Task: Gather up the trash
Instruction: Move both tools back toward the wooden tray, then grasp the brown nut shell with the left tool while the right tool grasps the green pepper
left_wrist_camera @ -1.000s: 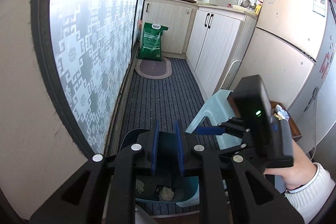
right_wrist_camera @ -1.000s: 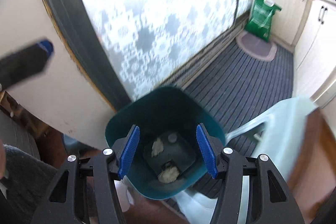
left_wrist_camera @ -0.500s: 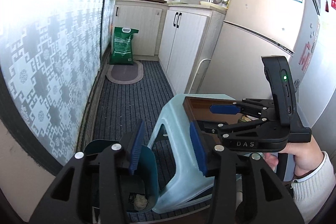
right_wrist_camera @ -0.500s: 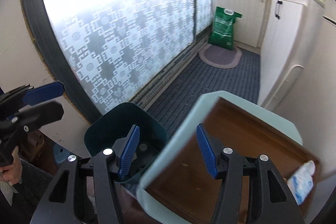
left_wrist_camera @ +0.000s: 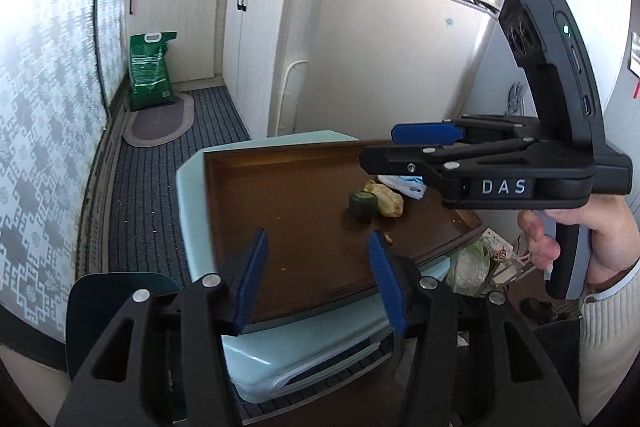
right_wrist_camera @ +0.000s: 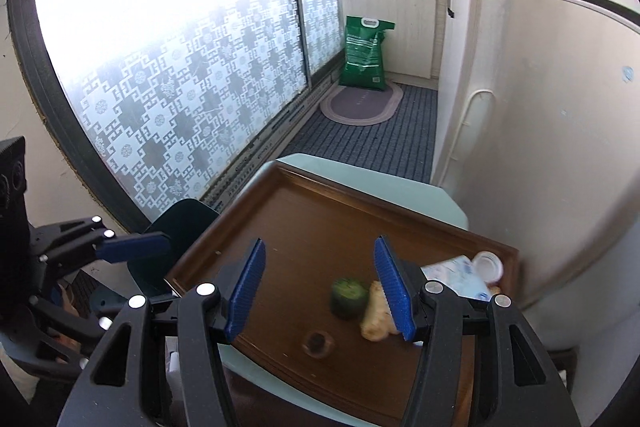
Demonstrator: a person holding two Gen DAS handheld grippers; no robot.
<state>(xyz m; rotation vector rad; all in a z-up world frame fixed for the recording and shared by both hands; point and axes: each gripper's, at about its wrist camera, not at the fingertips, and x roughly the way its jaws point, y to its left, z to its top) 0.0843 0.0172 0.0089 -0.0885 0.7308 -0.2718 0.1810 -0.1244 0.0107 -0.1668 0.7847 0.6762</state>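
Observation:
A brown wooden tray (left_wrist_camera: 288, 195) (right_wrist_camera: 304, 223) lies on a pale blue stool (left_wrist_camera: 304, 343). On it lie a dark green chunk (left_wrist_camera: 363, 203) (right_wrist_camera: 348, 297), a tan scrap (left_wrist_camera: 387, 199) (right_wrist_camera: 376, 319), a white-blue wrapper (left_wrist_camera: 404, 183) (right_wrist_camera: 460, 277) and a white cap (right_wrist_camera: 487, 264). A dark teal bin (left_wrist_camera: 108, 307) (right_wrist_camera: 180, 235) stands left of the stool. My left gripper (left_wrist_camera: 318, 281) is open and empty over the tray's near edge. My right gripper (right_wrist_camera: 320, 291) is open and empty just above the green chunk; it also shows in the left wrist view (left_wrist_camera: 424, 143).
A patterned glass door (right_wrist_camera: 180, 67) runs along the left. A fridge (left_wrist_camera: 400, 47) and white cabinets (left_wrist_camera: 256, 39) stand on the right. A green sack (right_wrist_camera: 364, 53) and an oval mat (right_wrist_camera: 360, 101) lie on the striped floor. A plastic bag (left_wrist_camera: 472, 267) sits beside the stool.
Both grippers have swung from over the teal bin to over the tray. The left gripper's jaws have widened. The trash on the tray has come into view.

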